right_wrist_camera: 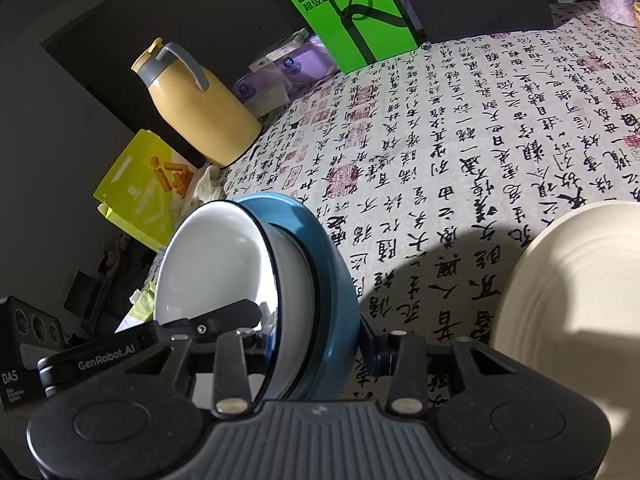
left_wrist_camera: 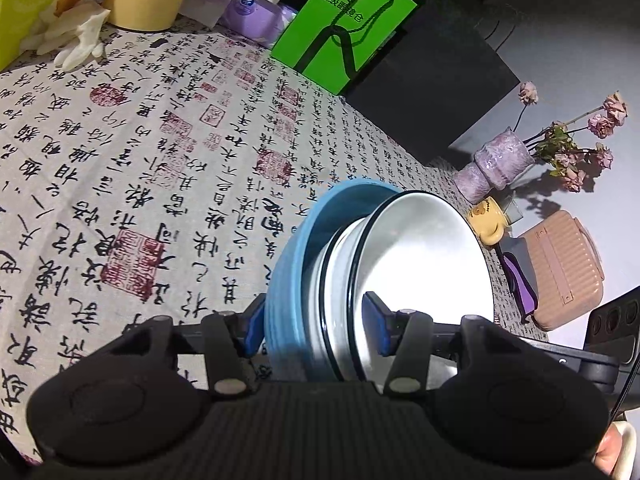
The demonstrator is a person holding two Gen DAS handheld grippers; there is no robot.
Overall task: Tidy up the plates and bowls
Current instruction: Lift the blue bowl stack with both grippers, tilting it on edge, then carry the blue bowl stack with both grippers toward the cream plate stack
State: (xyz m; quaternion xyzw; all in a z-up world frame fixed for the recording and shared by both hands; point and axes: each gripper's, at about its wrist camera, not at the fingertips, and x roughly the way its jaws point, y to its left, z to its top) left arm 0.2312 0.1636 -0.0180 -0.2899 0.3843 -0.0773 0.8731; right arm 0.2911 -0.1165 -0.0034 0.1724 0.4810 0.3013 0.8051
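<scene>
Gripping opposite edges of one stack, both tools hold it above the calligraphy-printed tabletop [left_wrist_camera: 140,168]. The left hand-held gripper [left_wrist_camera: 316,330] clamps the blue plate [left_wrist_camera: 288,280] and white bowl [left_wrist_camera: 420,264] nested in it; the right hand-held gripper [right_wrist_camera: 316,344] clamps the same pair, with "GenRobot.AI" printed on the other tool's arm and "DAS" on a black box. Behind stands a green bag [right_wrist_camera: 348,12] reading "目村 超级眼镜仓". A cream plate [right_wrist_camera: 572,292] lies at right.
</scene>
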